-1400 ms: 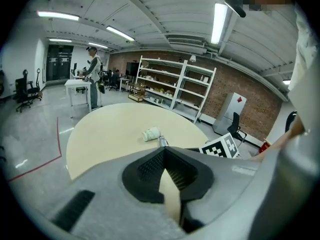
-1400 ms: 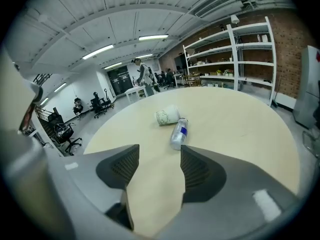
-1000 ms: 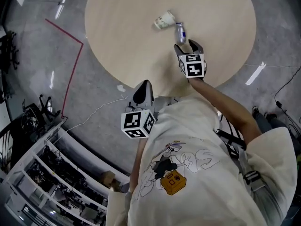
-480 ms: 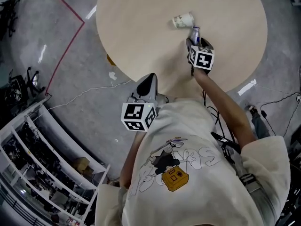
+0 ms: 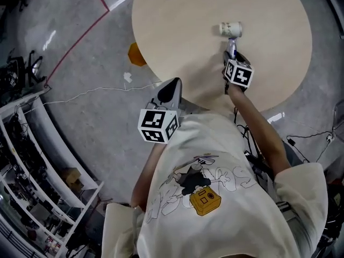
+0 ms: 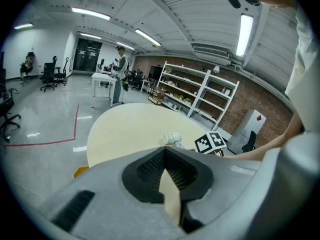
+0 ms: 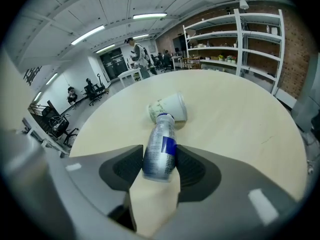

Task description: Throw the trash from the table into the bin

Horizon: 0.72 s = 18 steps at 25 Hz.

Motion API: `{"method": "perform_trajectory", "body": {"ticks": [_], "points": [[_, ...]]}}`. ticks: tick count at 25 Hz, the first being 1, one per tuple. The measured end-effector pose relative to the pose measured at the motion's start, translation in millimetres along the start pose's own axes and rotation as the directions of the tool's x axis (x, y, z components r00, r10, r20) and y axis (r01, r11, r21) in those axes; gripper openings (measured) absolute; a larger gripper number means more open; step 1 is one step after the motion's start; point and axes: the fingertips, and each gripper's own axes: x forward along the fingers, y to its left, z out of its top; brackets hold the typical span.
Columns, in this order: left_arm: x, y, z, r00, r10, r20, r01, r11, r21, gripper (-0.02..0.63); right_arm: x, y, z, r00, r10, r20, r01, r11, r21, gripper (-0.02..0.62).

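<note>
No legible wording in any view.
Bottle [image 7: 160, 151]: blue band on the label, print too fine to read.
Paper cup [image 7: 170, 107]: greenish print near the rim, unreadable.
T-shirt [image 5: 215, 208]: cartoon graphic with script lettering across it, letters not decipherable.
Left claw [image 5: 169, 88] and right claw [image 5: 232, 55] (jaws closing, bottle between them): cubes carry black-and-white square code patterns, no characters.
Grey cabinet [image 6: 249, 129]: red diamond mark, no wording visible.
</note>
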Motion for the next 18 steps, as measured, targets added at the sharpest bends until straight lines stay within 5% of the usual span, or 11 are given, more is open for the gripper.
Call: {"method": "perform_trajectory", "body": {"ticks": [10, 18], "points": [[-59, 45, -10, 0.992, 0.078, 0.100, -0.070, 0.994, -0.082, 0.006, -28, 134, -24, 0.968, 0.246, -0.044, -0.250, 0.962, -0.115, 0.212], [-102, 105, -23, 0.951, 0.251, 0.181, -0.207, 0.951, -0.229, 0.006, -19, 238, -49, 0.890, 0.421, -0.174, -0.454, 0.850, -0.267, 0.213]]}}
